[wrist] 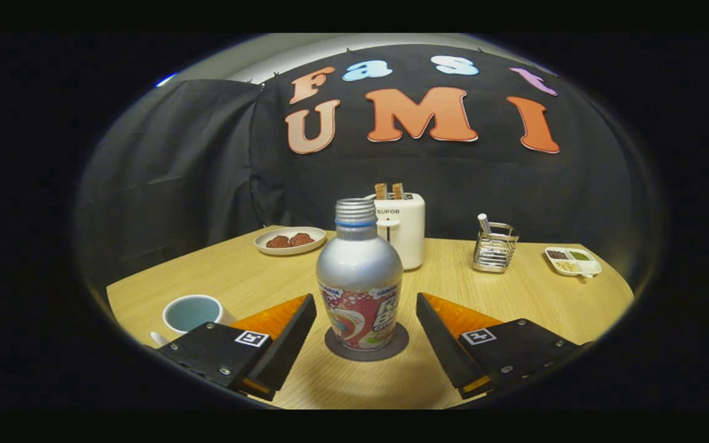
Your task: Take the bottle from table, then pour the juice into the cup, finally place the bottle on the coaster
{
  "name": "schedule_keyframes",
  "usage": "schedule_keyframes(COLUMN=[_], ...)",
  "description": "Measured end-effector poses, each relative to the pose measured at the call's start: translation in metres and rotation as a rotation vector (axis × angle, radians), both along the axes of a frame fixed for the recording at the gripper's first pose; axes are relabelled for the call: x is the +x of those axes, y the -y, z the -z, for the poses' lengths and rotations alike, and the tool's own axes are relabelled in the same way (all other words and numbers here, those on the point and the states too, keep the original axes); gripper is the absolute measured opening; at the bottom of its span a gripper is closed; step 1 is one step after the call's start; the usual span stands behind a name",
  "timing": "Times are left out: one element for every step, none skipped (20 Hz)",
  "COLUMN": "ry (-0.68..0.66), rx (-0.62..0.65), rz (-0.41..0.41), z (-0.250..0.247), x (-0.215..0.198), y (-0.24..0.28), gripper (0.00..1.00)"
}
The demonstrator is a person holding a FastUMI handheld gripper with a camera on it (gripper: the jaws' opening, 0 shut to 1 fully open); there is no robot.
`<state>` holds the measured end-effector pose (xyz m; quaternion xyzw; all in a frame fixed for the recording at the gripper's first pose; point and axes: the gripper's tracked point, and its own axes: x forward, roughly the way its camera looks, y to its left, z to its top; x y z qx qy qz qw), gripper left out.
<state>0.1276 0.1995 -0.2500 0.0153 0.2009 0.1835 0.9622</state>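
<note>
While spread, fingers (367,332) flank bottle (359,277)

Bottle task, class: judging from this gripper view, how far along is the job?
Looks done: the bottle stands upright on the dark coaster, capped. In hand: nothing; the gripper is open, its fingers either side of the bottle and apart from it. Left: apparently only backing away. The view cannot confirm juice in the cup.

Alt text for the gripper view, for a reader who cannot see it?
A silver bottle stands upright on a dark round coaster, between the open gripper jaws, untouched. A cup sits beside one jaw; a toaster stands beyond on the wooden table.
</note>
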Motion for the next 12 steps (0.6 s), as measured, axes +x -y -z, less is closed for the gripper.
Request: schedule_keyframes(ry=[0.024,0.048,0.076,0.103,0.128,0.148,0.167,0.186,0.206,0.225,0.245,0.259], rx=[0.007,0.011,0.022,0.035,0.049,0.060,0.065,0.069,0.075,0.077,0.073,0.060], rz=[0.003,0.010,0.015,0.021,0.027,0.033,0.044,0.053,0.060,0.071,0.084,0.105], z=[-0.012,-0.025,-0.038,-0.051,-0.065,-0.077,-0.087,-0.098,-0.108,-0.119,-0.129,-0.137], x=[-0.003,-0.007,-0.010,-0.014,-0.018,-0.023,-0.027,-0.032,-0.037,-0.043,-0.049,-0.056], y=[0.005,0.009,0.013,0.018,0.022,0.027,0.034,0.039,0.045,0.051,0.059,0.068], gripper=[0.97,0.97,0.97,0.97,0.97,0.97,0.97,0.97,0.97,0.97,0.97,0.97])
